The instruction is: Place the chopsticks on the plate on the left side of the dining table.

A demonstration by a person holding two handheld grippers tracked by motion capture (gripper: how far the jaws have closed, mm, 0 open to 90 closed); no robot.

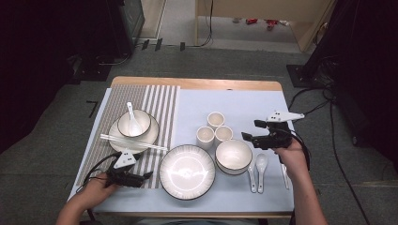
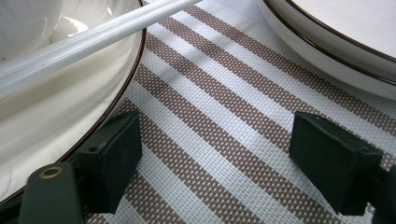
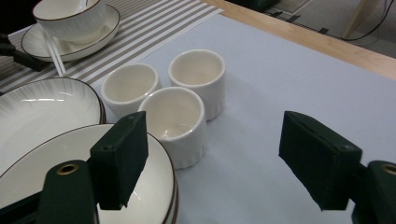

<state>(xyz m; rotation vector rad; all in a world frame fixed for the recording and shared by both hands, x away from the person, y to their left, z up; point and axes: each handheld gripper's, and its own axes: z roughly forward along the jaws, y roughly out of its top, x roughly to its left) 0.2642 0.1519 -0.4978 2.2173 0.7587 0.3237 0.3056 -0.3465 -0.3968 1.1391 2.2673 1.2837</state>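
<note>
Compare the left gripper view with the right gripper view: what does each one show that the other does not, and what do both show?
Left gripper view alone: the chopsticks seen close, lying across the rim of the small plate.

Right gripper view alone: three white cups, the pale blue mat, the wooden table edge.

Both: the striped placemat, the large plate, and a pair of open tongs with nothing between them.

- A staged recording room or lab is showing here, not a home: a small wooden table point(image 1: 197, 83) is standing on grey carpet point(image 1: 56, 126).
- Black cables point(image 1: 338, 154) are trailing across the floor.
- Dark equipment stands point(image 1: 324, 61) are flanking the table.
</note>
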